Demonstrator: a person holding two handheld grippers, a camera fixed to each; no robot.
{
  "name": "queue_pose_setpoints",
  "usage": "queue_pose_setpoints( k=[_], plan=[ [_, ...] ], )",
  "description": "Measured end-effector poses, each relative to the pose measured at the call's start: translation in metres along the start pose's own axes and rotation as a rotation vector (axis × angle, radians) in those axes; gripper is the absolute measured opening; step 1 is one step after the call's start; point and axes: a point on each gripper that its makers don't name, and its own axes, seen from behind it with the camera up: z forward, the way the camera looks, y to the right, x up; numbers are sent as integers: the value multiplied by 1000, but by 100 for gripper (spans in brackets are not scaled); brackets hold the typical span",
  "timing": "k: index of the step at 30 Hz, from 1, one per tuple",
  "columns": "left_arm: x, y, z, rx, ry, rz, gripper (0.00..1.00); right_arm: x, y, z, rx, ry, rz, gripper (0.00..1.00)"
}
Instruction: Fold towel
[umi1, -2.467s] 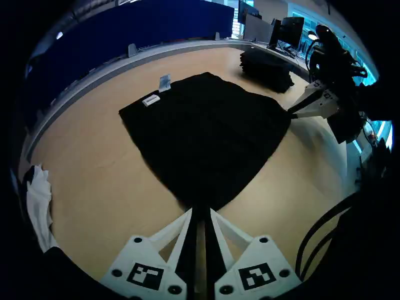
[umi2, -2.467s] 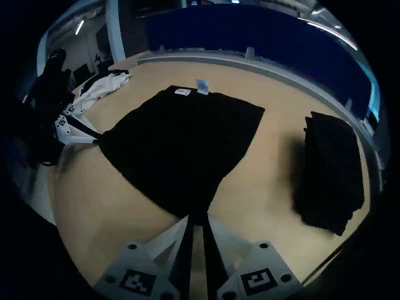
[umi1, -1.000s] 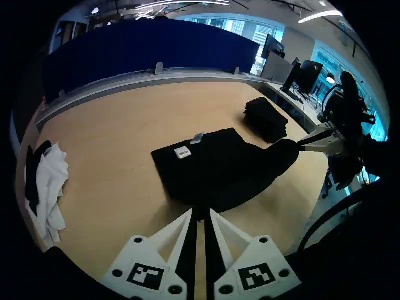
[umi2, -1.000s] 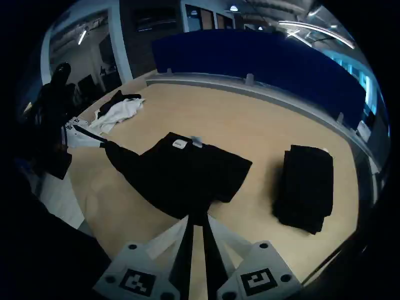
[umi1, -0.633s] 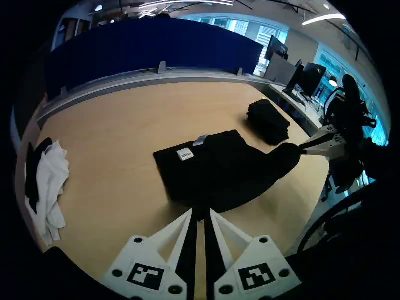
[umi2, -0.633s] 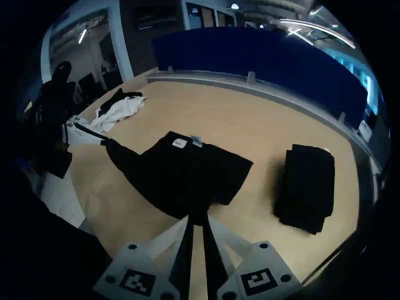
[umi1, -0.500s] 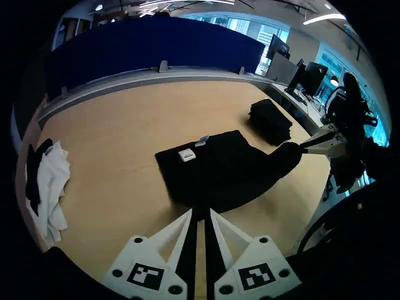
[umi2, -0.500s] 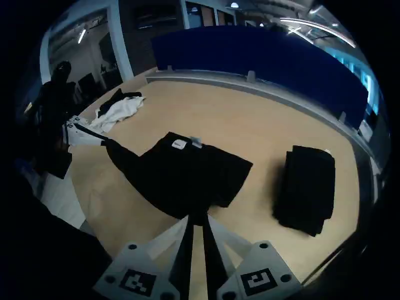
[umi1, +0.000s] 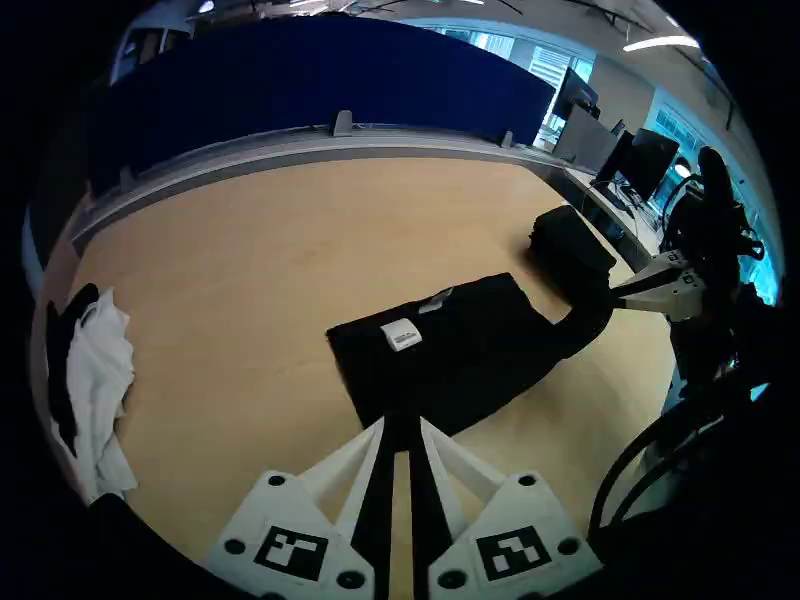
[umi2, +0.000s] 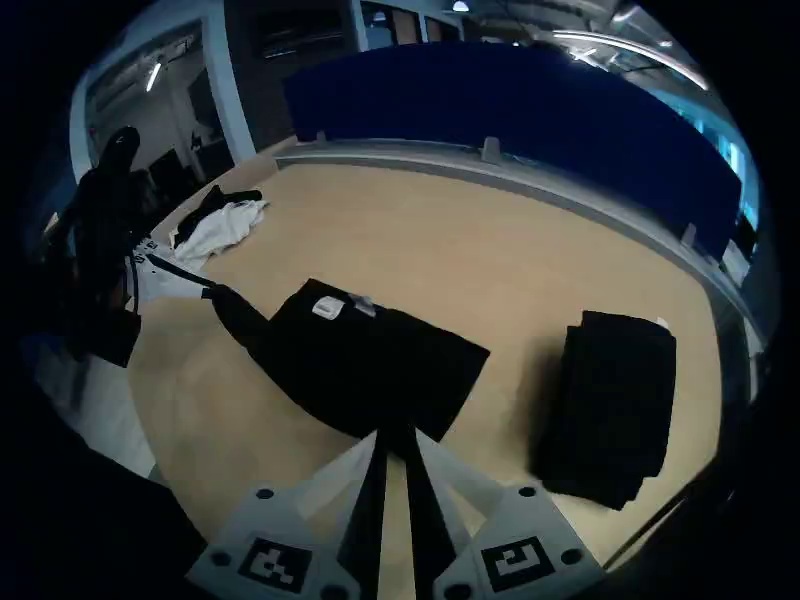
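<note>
Item: black towel (umi1: 470, 340), far half flat on the wooden table (umi1: 250, 260), near 2 corners lifted. My left gripper (umi1: 402, 425) and right gripper (umi2: 392, 435) each pinch 1 corner. Handling, I judge: carry both forward level, land them squared on the far edge.

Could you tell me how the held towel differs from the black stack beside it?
The towel is spread thin, with a white label showing; the stack is thick and compact. The left gripper and right gripper pinch the towel; the stack lies untouched. Both are black.
</note>
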Motion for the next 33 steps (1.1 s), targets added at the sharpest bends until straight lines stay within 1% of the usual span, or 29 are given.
queue_pose_setpoints(
  k=[3,6,11,15,18,25,30,33],
  plan=[
    [4,-8,15,3,-15,-9,9,2,8,11,-3,-7,7,12],
    [9,-15,27,11,-21,-3,9,5,16,22,-11,-15,7,12],
    [14,-25,42,23,-37,20,9,12,28,36,-25,-17,12,12],
    [12,-30,54,33,-60,38,9,15,36,47,-29,-17,35,12],
    [10,-33,61,39,-76,46,9,12,39,53,-26,-25,56,12],
    [4,-34,71,38,-100,35,9,3,43,63,-29,-44,79,12],
    [2,-40,79,44,-114,26,10,2,45,72,-31,-41,96,12],
    [3,-45,86,57,-121,28,9,2,48,80,-37,-38,104,12]
  ],
)
